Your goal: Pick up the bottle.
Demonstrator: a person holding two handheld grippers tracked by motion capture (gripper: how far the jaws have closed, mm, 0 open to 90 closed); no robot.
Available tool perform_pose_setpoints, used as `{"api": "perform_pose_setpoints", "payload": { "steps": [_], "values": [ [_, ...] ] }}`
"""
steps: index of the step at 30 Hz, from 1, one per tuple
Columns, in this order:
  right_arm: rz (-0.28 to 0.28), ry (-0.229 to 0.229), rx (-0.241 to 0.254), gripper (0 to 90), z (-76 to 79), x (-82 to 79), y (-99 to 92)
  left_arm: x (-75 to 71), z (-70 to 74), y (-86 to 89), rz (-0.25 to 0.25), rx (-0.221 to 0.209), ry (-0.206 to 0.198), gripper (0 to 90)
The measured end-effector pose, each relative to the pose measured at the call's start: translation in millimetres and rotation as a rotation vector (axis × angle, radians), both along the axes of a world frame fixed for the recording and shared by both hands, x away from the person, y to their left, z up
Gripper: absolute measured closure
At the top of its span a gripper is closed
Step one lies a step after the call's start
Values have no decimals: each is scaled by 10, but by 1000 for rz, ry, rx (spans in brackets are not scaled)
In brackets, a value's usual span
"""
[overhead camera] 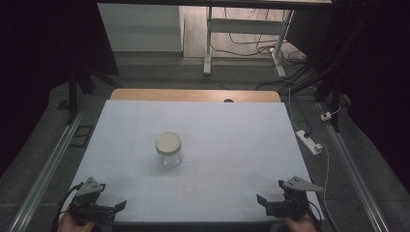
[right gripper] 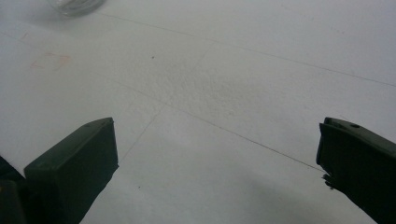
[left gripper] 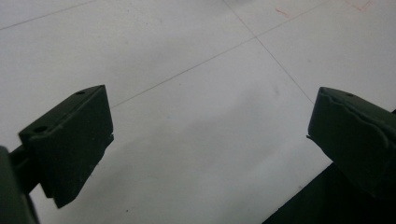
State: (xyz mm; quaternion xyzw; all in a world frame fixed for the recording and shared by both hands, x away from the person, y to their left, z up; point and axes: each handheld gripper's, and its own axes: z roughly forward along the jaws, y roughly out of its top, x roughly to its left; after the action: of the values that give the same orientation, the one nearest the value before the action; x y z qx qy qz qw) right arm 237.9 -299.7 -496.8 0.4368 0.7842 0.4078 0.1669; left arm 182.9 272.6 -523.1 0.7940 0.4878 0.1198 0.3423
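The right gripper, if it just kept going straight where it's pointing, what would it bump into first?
Probably the white table itself. The right gripper, jaws wide open, tilts down at bare surface. The glass jar sits far ahead, off toward the upper left in the right gripper view, so it likely wouldn't be hit.

Two hand-held grippers, matt black

Left gripper [overhead camera: 118, 205] and right gripper [overhead camera: 261, 199] each carry a grey three-cornered top plate, a trailing black cable and two blocky black jaws; small round holes mark the jaw tops at 12 o'clock.
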Motion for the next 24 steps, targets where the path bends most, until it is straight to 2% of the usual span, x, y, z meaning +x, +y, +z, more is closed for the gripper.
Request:
{"api": "perform_pose_setpoints", "payload": {
  "steps": [4, 14, 24],
  "values": [
    [9, 3, 5, 0, -1, -1, -3, 0, -1, -3, -5, 0, 3, 15],
    [42, 4, -24, 0, -5, -3, 35, 13, -7, -17, -28, 3, 19, 19],
    [53, 8, -32, 0, -8, -2, 45, 24, -14, -46, -30, 30, 27, 19]
  ]
}}
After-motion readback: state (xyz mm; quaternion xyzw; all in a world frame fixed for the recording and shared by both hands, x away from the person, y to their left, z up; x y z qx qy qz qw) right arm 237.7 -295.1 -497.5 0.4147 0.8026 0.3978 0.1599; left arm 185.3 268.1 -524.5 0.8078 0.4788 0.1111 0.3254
